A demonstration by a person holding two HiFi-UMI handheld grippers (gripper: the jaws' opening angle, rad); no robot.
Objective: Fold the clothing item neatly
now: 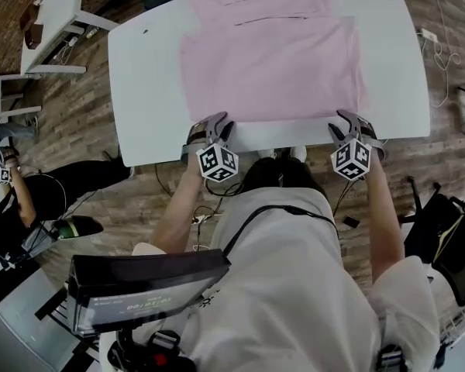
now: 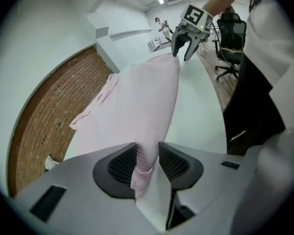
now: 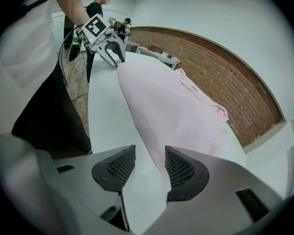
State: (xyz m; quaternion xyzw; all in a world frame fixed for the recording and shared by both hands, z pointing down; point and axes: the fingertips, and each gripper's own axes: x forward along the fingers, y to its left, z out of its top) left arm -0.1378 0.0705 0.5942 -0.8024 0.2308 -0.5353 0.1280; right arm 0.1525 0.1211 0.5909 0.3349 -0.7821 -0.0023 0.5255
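A pale pink garment [image 1: 271,60] lies spread flat on the white table [image 1: 139,76], its near hem along the front edge. My left gripper [image 1: 209,126] is at the hem's left corner and my right gripper [image 1: 350,122] at its right corner. In the left gripper view the left gripper [image 2: 147,153] stands open, a fold of pink cloth [image 2: 144,165] hanging between the pads with a gap beside it. In the right gripper view the right gripper [image 3: 149,155] is open too, with the hem's edge [image 3: 152,141] lying loose between its jaws.
The table's front edge is just below both grippers. White desks [image 1: 54,22] stand at the far left, a person [image 1: 15,200] is on the floor side at left, and a black office chair [image 1: 449,239] is at right. A cable [image 1: 442,53] runs across the wooden floor.
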